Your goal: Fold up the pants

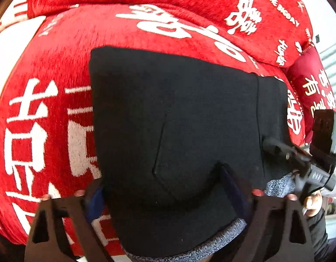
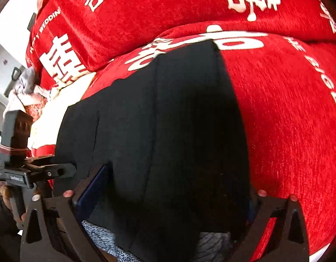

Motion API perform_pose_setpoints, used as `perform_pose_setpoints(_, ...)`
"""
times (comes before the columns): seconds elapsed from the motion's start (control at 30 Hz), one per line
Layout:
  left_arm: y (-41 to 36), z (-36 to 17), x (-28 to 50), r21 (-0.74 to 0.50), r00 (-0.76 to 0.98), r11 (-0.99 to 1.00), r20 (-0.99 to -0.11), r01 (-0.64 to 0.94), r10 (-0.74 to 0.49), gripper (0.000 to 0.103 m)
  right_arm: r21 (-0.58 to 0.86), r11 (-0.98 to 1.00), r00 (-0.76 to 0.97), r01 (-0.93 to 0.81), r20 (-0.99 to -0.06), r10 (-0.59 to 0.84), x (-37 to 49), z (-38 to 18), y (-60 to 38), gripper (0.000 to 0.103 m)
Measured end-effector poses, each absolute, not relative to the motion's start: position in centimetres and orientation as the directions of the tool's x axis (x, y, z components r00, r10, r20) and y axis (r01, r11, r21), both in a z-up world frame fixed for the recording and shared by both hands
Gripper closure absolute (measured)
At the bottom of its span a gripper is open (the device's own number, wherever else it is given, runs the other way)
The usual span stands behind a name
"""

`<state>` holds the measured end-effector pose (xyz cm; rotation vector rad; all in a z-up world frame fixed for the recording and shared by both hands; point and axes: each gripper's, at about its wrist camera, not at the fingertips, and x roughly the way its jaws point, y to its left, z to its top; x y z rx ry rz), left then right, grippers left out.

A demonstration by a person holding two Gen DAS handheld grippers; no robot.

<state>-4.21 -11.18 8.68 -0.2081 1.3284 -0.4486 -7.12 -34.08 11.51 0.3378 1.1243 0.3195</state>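
The left claw [image 1: 165, 187] stands spread, its fingertips partly sunk behind a raised fold of the pants [image 1: 174, 118], so whether the pads press cloth cannot be told. The right claw [image 2: 178, 187] is also spread, its right finger lost in shadow. The pants fill the centre of both views, lying between each claw's fingers on a red blanket [image 1: 48, 69] with white lettering. They are black and smooth, folded flat, with grey speckled lining showing at the bottom edge.

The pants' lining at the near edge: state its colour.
Mottled grey lining inside the black pants, clearest in the left wrist view.
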Motion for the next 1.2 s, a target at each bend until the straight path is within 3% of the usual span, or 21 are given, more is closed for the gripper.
perform_pose_setpoints(0.03, -11.0, 9.0, -4.3, -0.401, 0.174, 0.892, -0.882, 0.209, -0.438, 0.029, 0.442, 0.894, 0.412, -0.072, -0.803, 0.43, -7.5, 12.2, -34.4, 0.029)
perform_pose_setpoints(0.1, -10.5, 9.7, -4.3, -0.418, 0.175, 0.88, -0.871, 0.226, -0.459, 0.039, 0.464, 0.883, 0.431, -0.073, -0.784, 0.447, -8.1, 13.3, -34.5, 0.038)
perform_pose_setpoints(0.17, -10.2, 10.2, -4.1, -0.426, 0.174, 0.874, -0.866, 0.235, -0.469, 0.046, 0.445, 0.891, 0.445, -0.091, -0.782, 0.436, -8.5, 14.3, -33.7, 0.041)
perform_pose_setpoints(0.33, -9.3, 10.4, -4.1, -0.45, 0.17, 0.863, -0.855, 0.228, -0.491, 0.052, 0.44, 0.889, 0.478, -0.128, -0.757, 0.444, -9.1, 16.9, -31.6, 0.052)
perform_pose_setpoints(0.6, -6.1, 13.6, -4.1, -0.437, 0.225, 0.87, -0.846, 0.229, -0.484, 0.054, 0.37, 0.908, 0.479, -0.195, -0.773, 0.417, -9.2, 19.8, -27.5, 0.055)
perform_pose_setpoints(0.83, -0.9, 16.1, -2.3, -0.386, 0.294, 0.902, -0.854, 0.195, -0.429, 0.054, 0.394, 0.889, 0.465, -0.232, -0.758, 0.457, -6.6, 20.5, -23.4, 0.055)
perform_pose_setpoints(1.2, 5.0, 13.4, 1.1, -0.386, 0.274, 0.918, -0.877, 0.089, -0.395, 0.054, 0.413, 0.884, 0.388, -0.221, -0.794, 0.468, -1.5, 17.9, -17.6, 0.055)
